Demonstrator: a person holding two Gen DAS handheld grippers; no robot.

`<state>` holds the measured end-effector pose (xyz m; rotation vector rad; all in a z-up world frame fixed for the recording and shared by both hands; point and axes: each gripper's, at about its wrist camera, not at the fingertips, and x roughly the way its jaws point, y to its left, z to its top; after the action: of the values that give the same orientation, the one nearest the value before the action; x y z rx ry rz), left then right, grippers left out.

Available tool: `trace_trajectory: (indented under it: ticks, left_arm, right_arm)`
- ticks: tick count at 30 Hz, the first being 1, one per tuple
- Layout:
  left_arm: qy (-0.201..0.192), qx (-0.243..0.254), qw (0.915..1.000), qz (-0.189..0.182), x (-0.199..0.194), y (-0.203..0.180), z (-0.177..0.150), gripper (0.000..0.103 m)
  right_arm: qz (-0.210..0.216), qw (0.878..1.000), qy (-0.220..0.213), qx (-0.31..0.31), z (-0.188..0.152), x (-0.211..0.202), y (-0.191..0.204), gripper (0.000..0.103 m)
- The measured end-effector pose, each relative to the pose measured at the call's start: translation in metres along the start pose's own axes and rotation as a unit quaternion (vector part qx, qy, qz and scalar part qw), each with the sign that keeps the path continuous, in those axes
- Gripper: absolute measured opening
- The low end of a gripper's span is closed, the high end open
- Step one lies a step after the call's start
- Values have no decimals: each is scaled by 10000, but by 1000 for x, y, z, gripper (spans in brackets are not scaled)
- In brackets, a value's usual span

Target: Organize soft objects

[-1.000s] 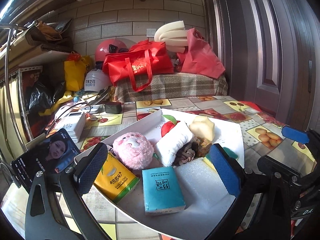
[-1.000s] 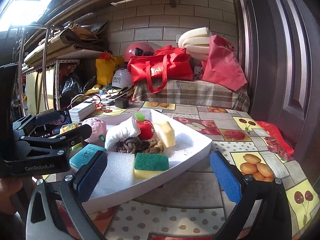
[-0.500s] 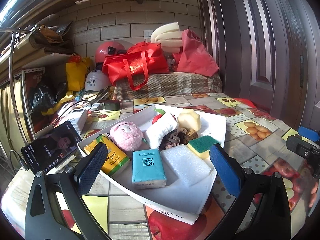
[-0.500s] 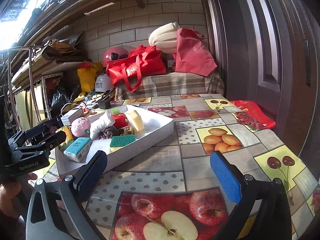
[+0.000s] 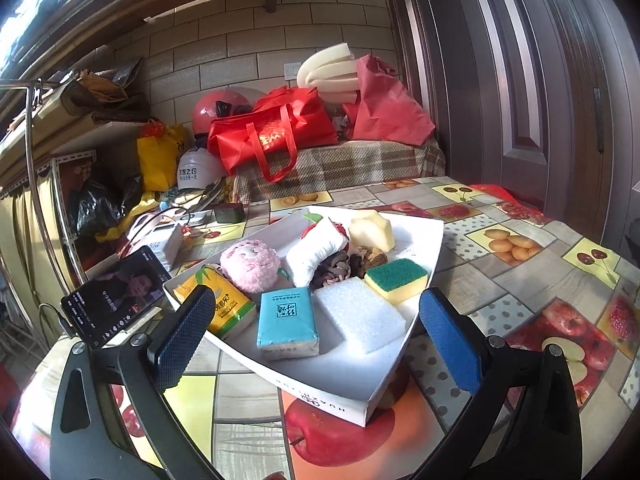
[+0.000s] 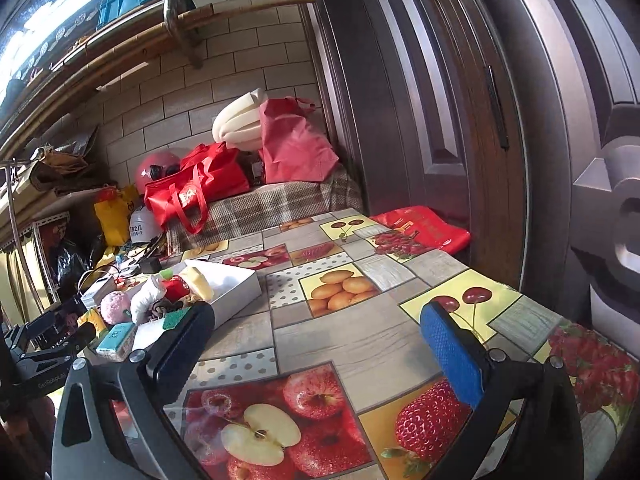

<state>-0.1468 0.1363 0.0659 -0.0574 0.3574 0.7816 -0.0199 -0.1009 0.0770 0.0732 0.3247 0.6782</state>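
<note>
A white tray [image 5: 416, 336] on the fruit-print table holds a yellow tissue pack [image 5: 224, 302], a blue tissue pack [image 5: 286, 322], a white foam block [image 5: 358, 314], a green-yellow sponge [image 5: 396, 280], a pink plush ball [image 5: 250, 266], a white cloth roll [image 5: 316, 250], a brown knotted rope [image 5: 340, 270] and a pale foam wedge [image 5: 372, 230]. My left gripper [image 5: 316, 338] stands open just in front of the tray, holding nothing. My right gripper [image 6: 326, 350] is open over the bare tablecloth, well right of the tray [image 6: 236, 292].
A phone [image 5: 114, 296] leans at the table's left edge beside a white box [image 5: 160, 240] with cables. Red bags [image 5: 276, 132], helmets and foam pile on a plaid-covered bench behind. A wooden door [image 6: 460, 100] stands to the right. A red packet [image 6: 420, 230] lies at the table's far corner.
Both grippers have drawn back from the tray. The right one has swung further right, over the tablecloth. Both stayed open, and the tray's contents have not moved.
</note>
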Motion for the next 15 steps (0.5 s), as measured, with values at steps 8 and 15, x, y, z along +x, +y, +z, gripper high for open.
trace_trajectory:
  ticks: [8,15]
  left_arm:
    - [305,262,9986,335,5,-7,-7,103]
    - [413,214,9989,6,5,-8,-6,103]
  right_arm:
    - [-49,9983,-190,-546,-9,-11,20,103]
    - [-136,9976,-132,-662,-8,-9,23,103]
